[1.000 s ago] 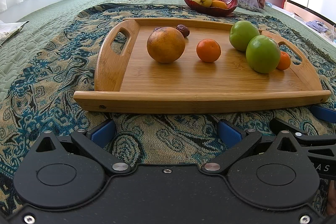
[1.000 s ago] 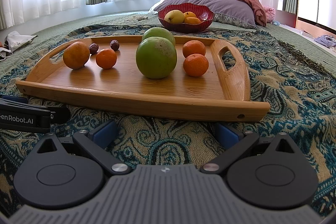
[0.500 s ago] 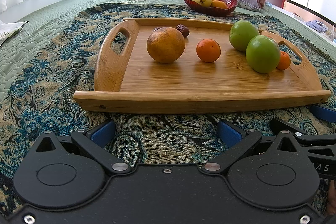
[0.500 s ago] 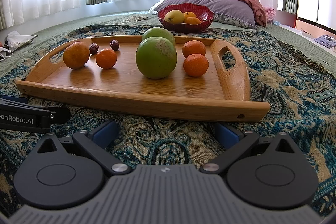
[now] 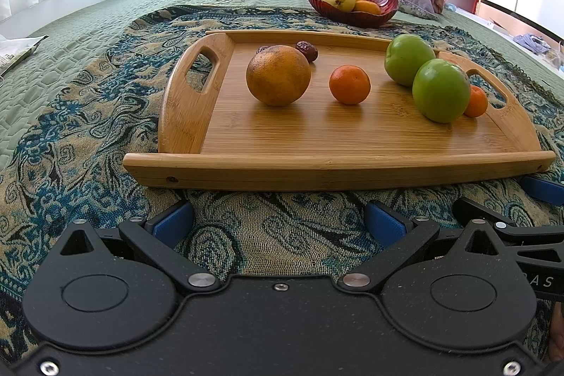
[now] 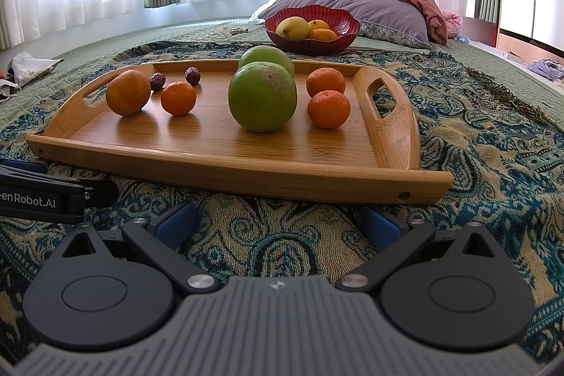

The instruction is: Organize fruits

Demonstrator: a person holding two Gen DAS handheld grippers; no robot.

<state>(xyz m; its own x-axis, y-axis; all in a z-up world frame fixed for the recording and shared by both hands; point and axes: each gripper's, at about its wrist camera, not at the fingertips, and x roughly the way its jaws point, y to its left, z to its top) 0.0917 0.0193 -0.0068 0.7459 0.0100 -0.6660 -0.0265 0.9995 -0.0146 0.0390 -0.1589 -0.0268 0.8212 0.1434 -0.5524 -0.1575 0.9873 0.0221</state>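
Here, both my grippers rest low on the patterned blanket (image 6: 493,136) of the bed, just short of the near rim of the wooden tray (image 6: 229,175). My left gripper (image 5: 278,224) and my right gripper (image 6: 278,221) both stand wide, blue pads far apart, holding nothing.

The fruit lies ahead at twelve o'clock. From my right gripper, the big green fruit (image 6: 262,97) sits dead ahead, with two small mandarins (image 6: 328,109) at one o'clock. From my left gripper, the large orange (image 5: 278,75) sits at twelve and a small mandarin (image 5: 349,84) just right of it. So the left is nearer the orange end, the right nearer the green and mandarin end. The tray's long axis runs nine to three across both views.

Beyond it, the red bowl (image 6: 312,43) already holds a yellow fruit and some orange ones. Whether sorting is early or nearly done, I cannot tell.

A second green fruit is half hidden behind the first, and two dark wrinkled fruits (image 6: 192,75) at the back are too small to identify.
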